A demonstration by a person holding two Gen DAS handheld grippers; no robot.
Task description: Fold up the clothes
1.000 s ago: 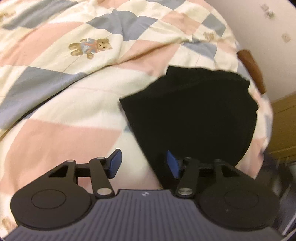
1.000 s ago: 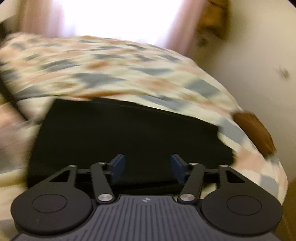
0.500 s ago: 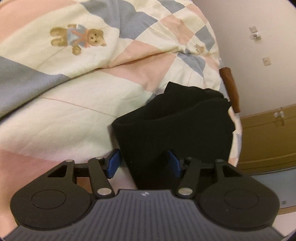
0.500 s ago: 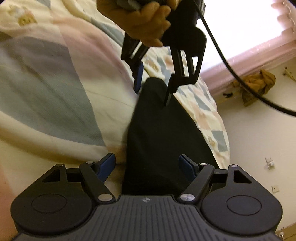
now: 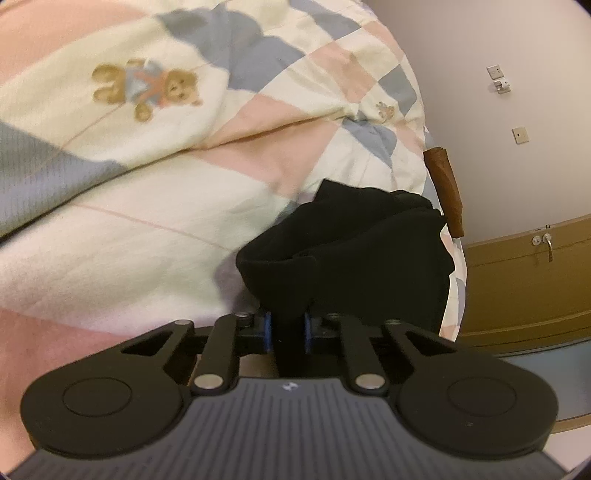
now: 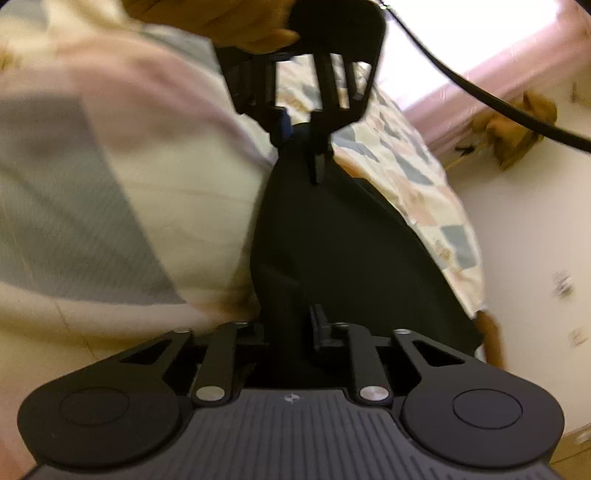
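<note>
Pinching the black cloth (image 5: 354, 258) at two ends, both tongs are closing on it right now. The left gripper (image 5: 287, 328) has its blue pads pulled in close, with a bunch of the dark cloth squeezed between them. The right gripper (image 6: 291, 328) is the same: its jaws are narrow and a fold of the cloth sits tight between them. From the right wrist view you can see the left gripper (image 6: 301, 147) at the far end of the cloth, with a hand (image 6: 221, 22) holding it from above.

The cloth lies on a soft blanket (image 5: 147, 221) with pink, blue and cream squares and a little teddy bear (image 5: 147, 86) on it. It sits near the bed's edge, close to a brown wooden post (image 5: 445, 188).

I think the folding is only partly done. The cloth looks lumpy and bunched, not flat and neat. What seems left is to lift the two ends, bring them over, and lay the cloth down smooth.
</note>
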